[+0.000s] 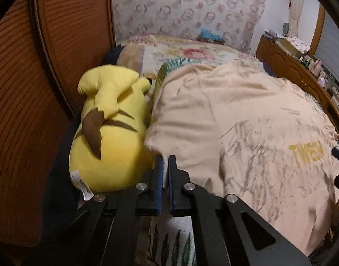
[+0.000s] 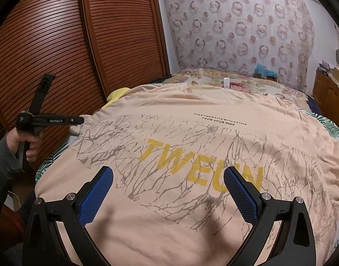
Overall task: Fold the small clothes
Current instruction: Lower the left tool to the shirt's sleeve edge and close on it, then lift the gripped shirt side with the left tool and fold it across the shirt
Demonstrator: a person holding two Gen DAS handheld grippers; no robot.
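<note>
A beige T-shirt with yellow "TWEUN" letters and grey branch print lies spread flat on the bed; it also shows in the left wrist view. My left gripper is shut on the tip of the shirt's left sleeve, at the shirt's left edge; from the right wrist view the left gripper pinches that sleeve. My right gripper is open, its blue pads hovering over the shirt's lower middle, holding nothing.
A yellow plush toy lies against the shirt's left side beside the brown slatted wardrobe doors. The floral bedspread extends behind. A wooden dresser with small items stands at the right.
</note>
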